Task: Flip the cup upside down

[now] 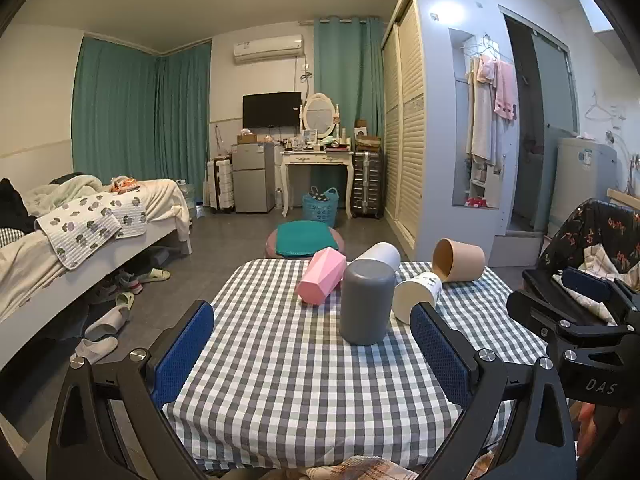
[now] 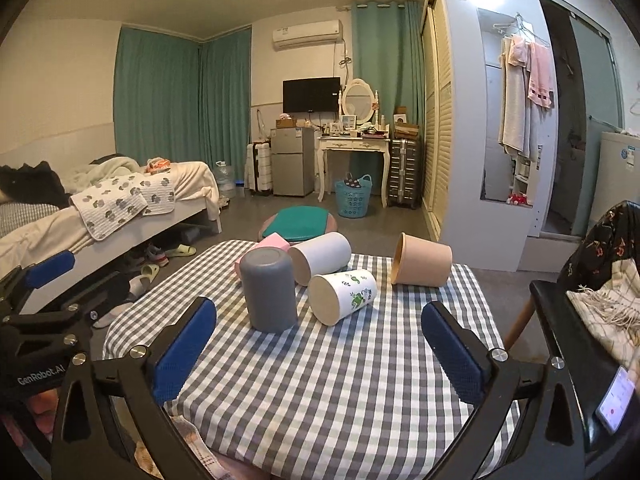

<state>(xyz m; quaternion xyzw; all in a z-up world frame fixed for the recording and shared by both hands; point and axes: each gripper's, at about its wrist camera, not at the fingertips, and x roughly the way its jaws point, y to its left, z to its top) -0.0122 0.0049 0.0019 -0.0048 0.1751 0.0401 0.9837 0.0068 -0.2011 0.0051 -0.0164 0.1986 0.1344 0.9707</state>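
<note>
A grey cup [image 1: 366,302] [image 2: 270,290] stands upside down on the checked table [image 1: 300,380] [image 2: 340,380]. Behind it several cups lie on their sides: a pink faceted one [image 1: 322,275] [image 2: 272,245], a plain white one [image 1: 380,255] [image 2: 320,256], a white one with green print [image 1: 416,295] [image 2: 342,296] and a tan one [image 1: 458,260] [image 2: 422,260]. My left gripper [image 1: 312,356] is open and empty, short of the grey cup. My right gripper [image 2: 320,354] is open and empty, short of the printed cup; it also shows at the left wrist view's right edge [image 1: 580,312].
A bed [image 1: 80,232] with shoes under it stands left of the table. A round stool with a teal cushion [image 1: 304,240] sits just beyond the far edge. A chair with a dark patterned cloth [image 2: 600,280] stands at the right. A phone [image 2: 616,400] lies at the right.
</note>
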